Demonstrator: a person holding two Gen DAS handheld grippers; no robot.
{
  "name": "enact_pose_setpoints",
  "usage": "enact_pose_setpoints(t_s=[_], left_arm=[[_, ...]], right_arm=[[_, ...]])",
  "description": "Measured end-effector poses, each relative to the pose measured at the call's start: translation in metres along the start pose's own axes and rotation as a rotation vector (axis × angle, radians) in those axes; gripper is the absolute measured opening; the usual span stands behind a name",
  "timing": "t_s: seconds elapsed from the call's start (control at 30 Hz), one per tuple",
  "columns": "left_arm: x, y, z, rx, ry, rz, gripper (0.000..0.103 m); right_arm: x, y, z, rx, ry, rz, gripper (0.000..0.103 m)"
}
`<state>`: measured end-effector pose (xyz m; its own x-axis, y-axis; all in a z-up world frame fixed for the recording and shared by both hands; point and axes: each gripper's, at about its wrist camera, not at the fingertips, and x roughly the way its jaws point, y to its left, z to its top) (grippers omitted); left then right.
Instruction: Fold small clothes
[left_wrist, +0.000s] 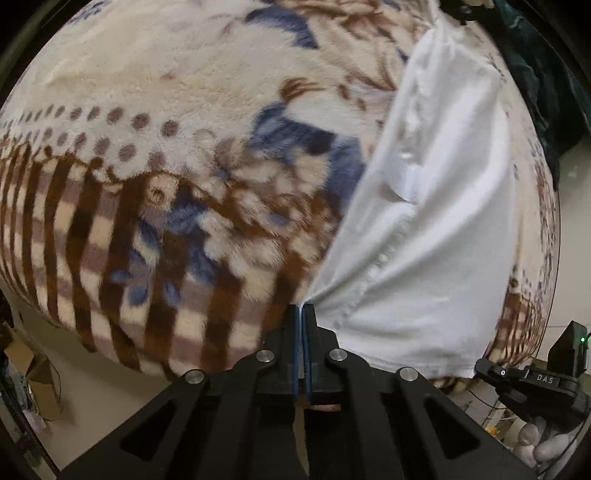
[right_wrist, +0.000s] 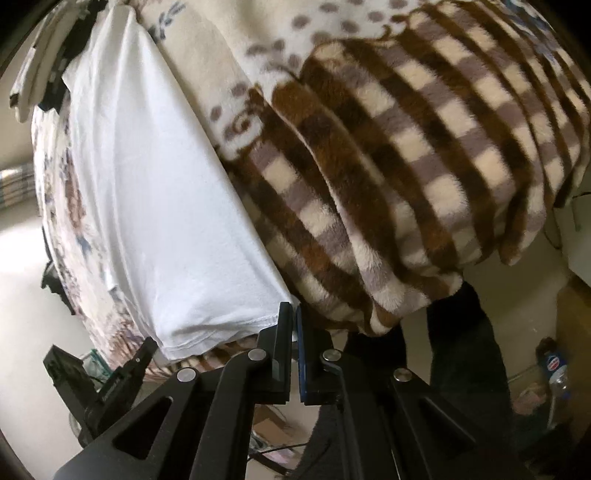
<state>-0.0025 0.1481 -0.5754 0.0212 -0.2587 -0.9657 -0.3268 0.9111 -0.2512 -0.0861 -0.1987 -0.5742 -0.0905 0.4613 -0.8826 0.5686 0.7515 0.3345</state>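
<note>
A white garment (left_wrist: 436, 229) lies stretched in a long band across a plush patterned blanket (left_wrist: 184, 155). My left gripper (left_wrist: 303, 308) is shut on the garment's near left corner, with the cloth pulled taut from the jaws. In the right wrist view the same white garment (right_wrist: 155, 192) runs away from me, and my right gripper (right_wrist: 290, 308) is shut on its near right corner. The other gripper shows at the edge of each view: the right one in the left wrist view (left_wrist: 532, 384) and the left one in the right wrist view (right_wrist: 107, 387).
The blanket (right_wrist: 406, 147) covers a bed whose near edge hangs over a pale floor (right_wrist: 22, 332). A cardboard box (left_wrist: 33, 373) sits on the floor at the left. A plastic bottle (right_wrist: 554, 365) stands on the floor at the right, beside dark trouser legs (right_wrist: 461, 350).
</note>
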Motion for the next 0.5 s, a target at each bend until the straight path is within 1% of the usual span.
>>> enact_pose_setpoints(t_s=[0.07,0.1,0.13,0.2,0.23,0.27,0.3,0.33,0.37,0.4,0.5], left_arm=[[-0.003,0.000,0.004,0.009,0.002,-0.010,0.000],[-0.006,-0.001,0.005,0.011,0.006,-0.035,0.001],[-0.011,0.001,0.005,0.004,0.022,-0.096,0.002],[-0.021,0.004,0.004,-0.011,0.029,-0.116,0.003],[-0.029,0.007,0.003,-0.021,0.025,-0.147,0.004],[-0.034,0.008,0.003,-0.020,0.017,-0.153,0.009],[-0.040,0.006,0.005,-0.014,0.002,-0.145,0.023],[-0.042,0.006,0.007,-0.008,-0.006,-0.154,0.033],[-0.042,0.002,0.011,0.004,-0.010,-0.174,0.052],[-0.038,-0.004,0.015,0.019,-0.006,-0.185,0.058],[-0.015,-0.014,0.027,0.052,0.012,-0.187,0.058]], right_arm=[[0.006,0.003,0.004,-0.005,0.015,-0.019,0.002],[0.009,0.007,0.006,-0.010,0.023,-0.022,0.002],[0.009,0.008,0.009,-0.015,0.025,-0.024,0.002],[0.005,0.014,0.012,-0.052,0.043,-0.004,0.004],[0.002,0.015,0.014,-0.070,0.052,0.003,0.007],[-0.003,0.018,0.015,-0.095,0.055,0.007,0.010],[-0.009,0.019,0.016,-0.108,0.048,0.022,0.023],[-0.014,0.019,0.017,-0.118,0.033,0.035,0.043],[-0.021,0.019,0.017,-0.127,0.010,0.040,0.049],[-0.026,0.020,0.019,-0.138,-0.013,0.052,0.051],[-0.020,0.021,0.026,-0.141,-0.018,0.060,0.051]])
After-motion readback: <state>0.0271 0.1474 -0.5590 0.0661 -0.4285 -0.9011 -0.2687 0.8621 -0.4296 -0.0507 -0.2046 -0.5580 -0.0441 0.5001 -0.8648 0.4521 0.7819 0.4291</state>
